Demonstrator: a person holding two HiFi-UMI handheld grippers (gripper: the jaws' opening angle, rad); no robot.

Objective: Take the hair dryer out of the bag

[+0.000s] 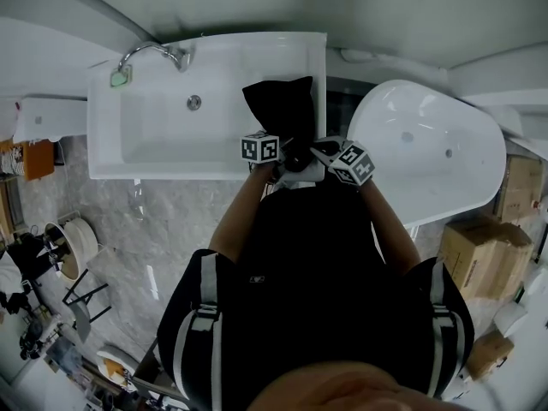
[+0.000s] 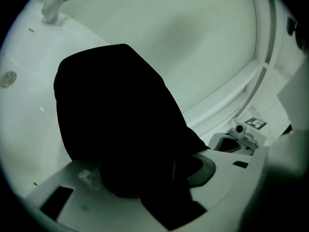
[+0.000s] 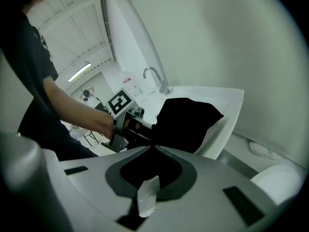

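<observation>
Contents of black bag unseen

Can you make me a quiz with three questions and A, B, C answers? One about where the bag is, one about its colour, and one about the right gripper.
1. Where does the bag lie?
A on the white sink
B on the floor
C in the bathtub

2. What colour is the bag?
A red
B black
C white

3. How do the right gripper jaws stand?
A wide apart
B closed together
C pointing at the ceiling

Answers:
1 A: the bag rests on the sink's end, away from the tap.
2 B: it is dark all over in every view.
3 B: the right gripper view shows the jaws meeting at the bag's edge.
</observation>
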